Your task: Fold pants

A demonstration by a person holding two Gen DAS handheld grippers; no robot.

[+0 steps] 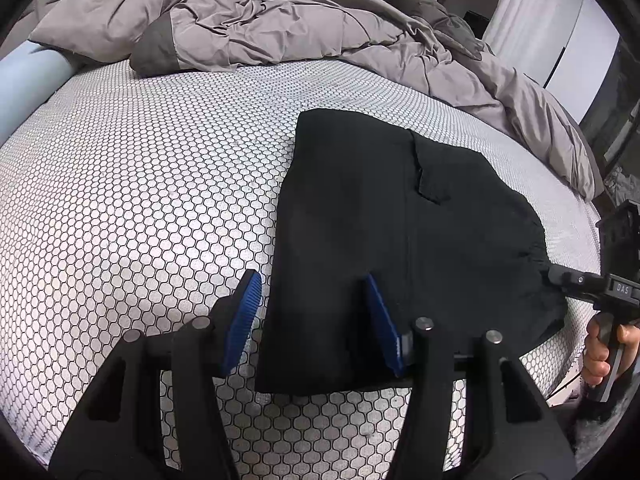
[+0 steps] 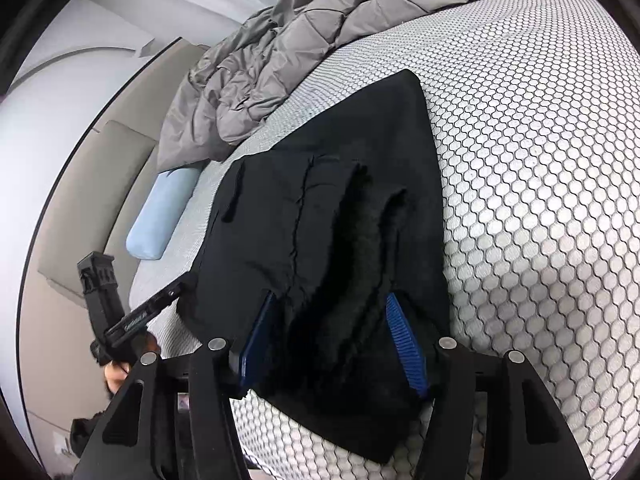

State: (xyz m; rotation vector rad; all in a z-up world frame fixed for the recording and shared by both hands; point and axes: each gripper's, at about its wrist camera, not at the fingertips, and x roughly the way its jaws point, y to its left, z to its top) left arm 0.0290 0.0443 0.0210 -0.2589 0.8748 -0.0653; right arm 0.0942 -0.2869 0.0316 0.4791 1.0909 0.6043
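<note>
Black pants lie folded flat on a white mattress with a honeycomb pattern. My left gripper stands open over the near left edge of the pants: its left blue pad is over bare mattress, its right pad over the cloth. In the right wrist view, my right gripper is open astride the bunched waist end of the pants, and the pads do not press on the cloth. A hand grips the right gripper's handle at the bed's right edge.
A crumpled grey duvet covers the far side of the bed. A light blue bolster lies at the mattress edge by a beige headboard. White wardrobe doors stand beyond the bed.
</note>
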